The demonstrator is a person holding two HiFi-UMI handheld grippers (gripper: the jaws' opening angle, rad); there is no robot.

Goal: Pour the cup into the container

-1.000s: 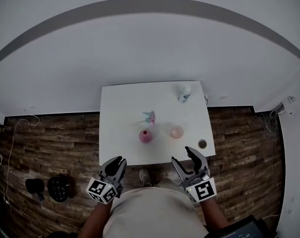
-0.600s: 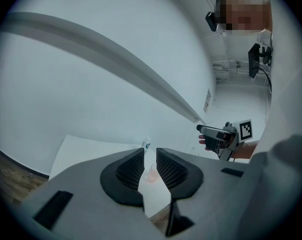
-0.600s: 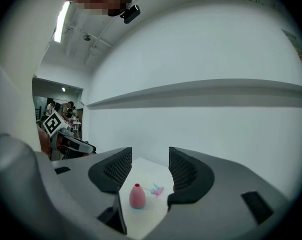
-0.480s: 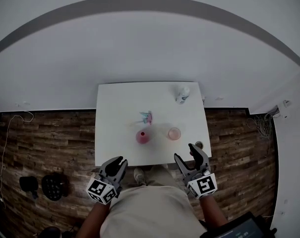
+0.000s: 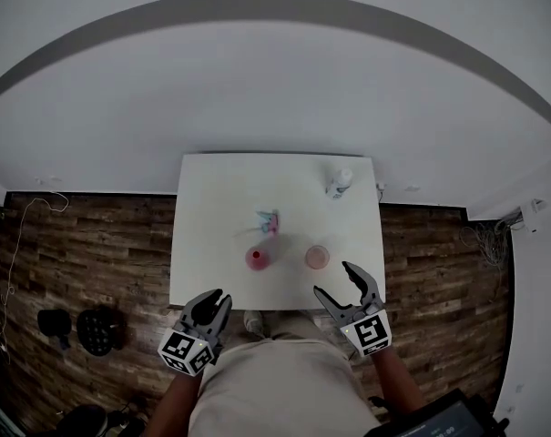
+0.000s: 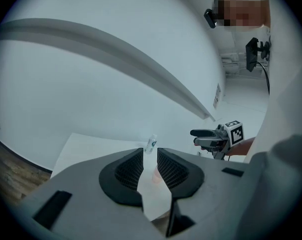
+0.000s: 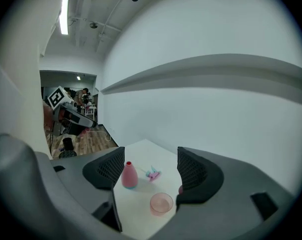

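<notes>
The translucent pink plastic cup [image 7: 161, 202] stands on the white worktop [image 5: 220, 198], ahead of and between my right gripper's [image 5: 333, 279] jaws. They have just been opening, I judge to take it. The pink bottle-shaped container [image 7: 129, 175] waits by the left jaw. My left gripper's [image 5: 213, 296] jaws sit narrowly apart, empty.

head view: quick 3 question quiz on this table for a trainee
1. True or false: in the head view, the pink cup stands right of the pink vase.
2. Which stands nearest the far edge of the table? A) white bottle B) cup C) vase
3. Fill in: the right claw holds ____.
Key: 1 true; 2 A; 3 nothing. Its jaws have just been opening, with nothing between them; the cup is still ahead.
</notes>
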